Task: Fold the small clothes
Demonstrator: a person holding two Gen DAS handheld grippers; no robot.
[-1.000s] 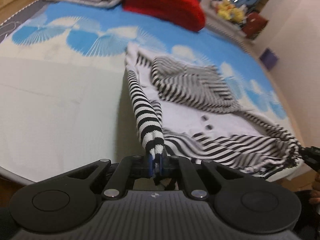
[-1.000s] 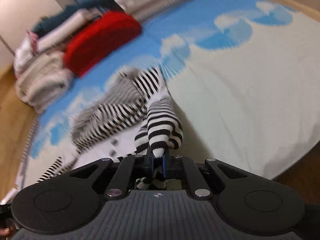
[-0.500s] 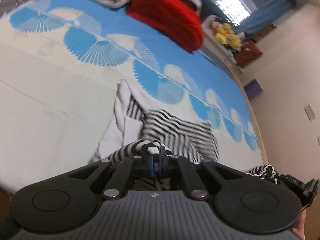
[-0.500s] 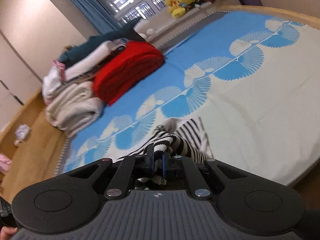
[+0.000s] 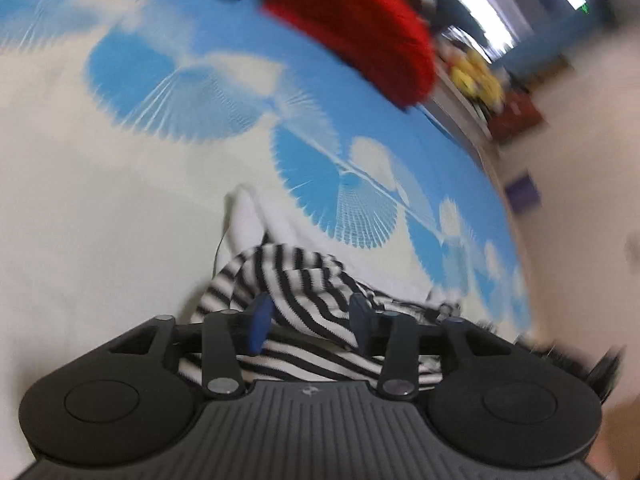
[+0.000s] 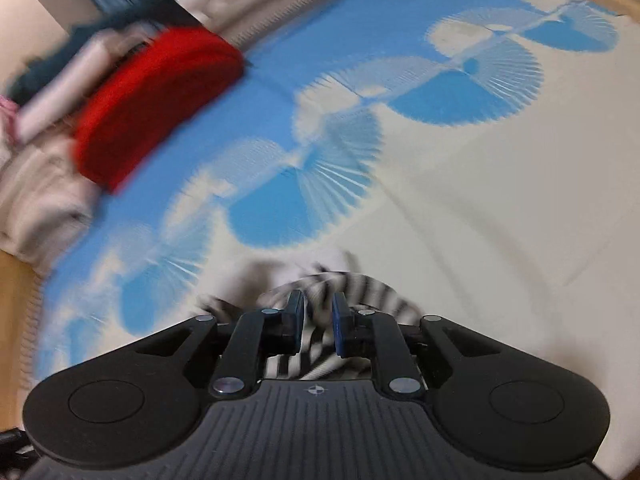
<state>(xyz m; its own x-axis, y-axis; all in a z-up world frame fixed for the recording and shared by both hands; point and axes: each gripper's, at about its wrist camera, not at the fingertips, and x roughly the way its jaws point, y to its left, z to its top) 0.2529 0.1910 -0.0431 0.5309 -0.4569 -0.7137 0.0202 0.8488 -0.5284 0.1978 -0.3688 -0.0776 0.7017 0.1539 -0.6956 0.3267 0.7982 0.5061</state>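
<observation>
A small black-and-white striped garment [image 5: 296,276] lies bunched on the bed, with a plain white part [image 5: 252,220] sticking out beyond it. My left gripper [image 5: 310,310] hangs just over the striped fold. Its jaws are opening, well apart, and the cloth lies between and under the blue pads [image 5: 260,316] without being pinched. In the right wrist view the same garment [image 6: 372,292] is blurred. My right gripper [image 6: 318,306] is low over it, jaws opening by a narrow gap, striped cloth loose between them.
The bed cover [image 5: 120,200] is cream with blue fan shapes. A folded red blanket [image 6: 156,96] and pale rolled towels [image 6: 36,200] lie at the far side. Yellow plush toys [image 5: 476,76] sit beyond the bed. Wooden floor [image 6: 16,312] shows at the left edge.
Both grippers carried the striped ends forward across the bed and down, folding the garment onto itself. Both were shut on cloth before; now both sets of jaws have parted.
</observation>
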